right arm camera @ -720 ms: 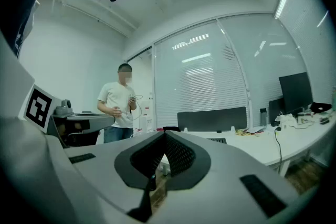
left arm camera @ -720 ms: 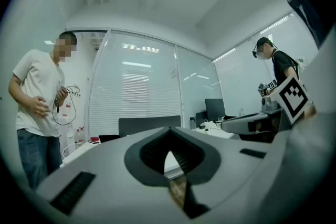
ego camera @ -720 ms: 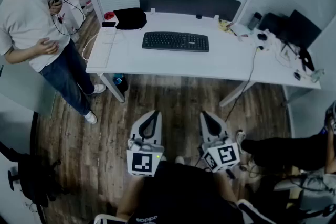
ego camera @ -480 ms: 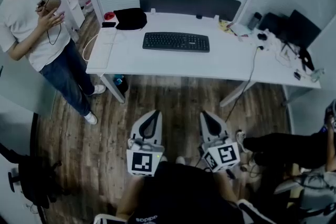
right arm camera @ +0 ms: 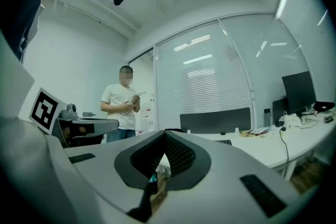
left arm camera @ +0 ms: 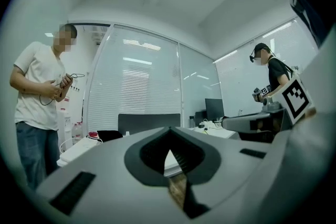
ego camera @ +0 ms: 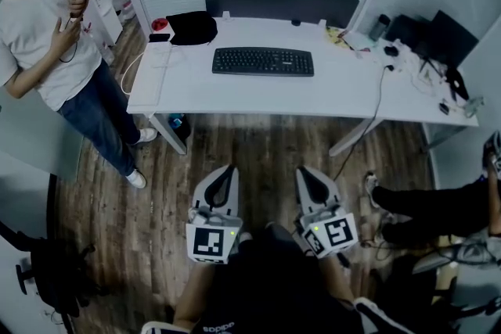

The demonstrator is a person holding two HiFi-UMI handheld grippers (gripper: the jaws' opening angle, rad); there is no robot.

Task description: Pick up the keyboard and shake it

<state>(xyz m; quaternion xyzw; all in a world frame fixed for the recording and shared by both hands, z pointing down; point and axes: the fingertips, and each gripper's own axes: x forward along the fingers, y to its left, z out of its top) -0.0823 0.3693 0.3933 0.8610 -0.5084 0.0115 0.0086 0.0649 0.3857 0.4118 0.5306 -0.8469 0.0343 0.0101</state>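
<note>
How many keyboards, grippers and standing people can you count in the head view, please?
Keyboards: 1, the keyboard
Grippers: 2, the left gripper and the right gripper
Standing people: 1, the person
Total: 4

The head view looks steeply down from above the wearer. The left gripper and right gripper sit low in its frame, and the white desk lies well beyond their fingertips. Each gripper view rides close behind its own closed jaws and looks level along them toward that desk. All three views share the desk, the dark panel behind it and the standing person (left of the fingertips in both gripper views).
</note>
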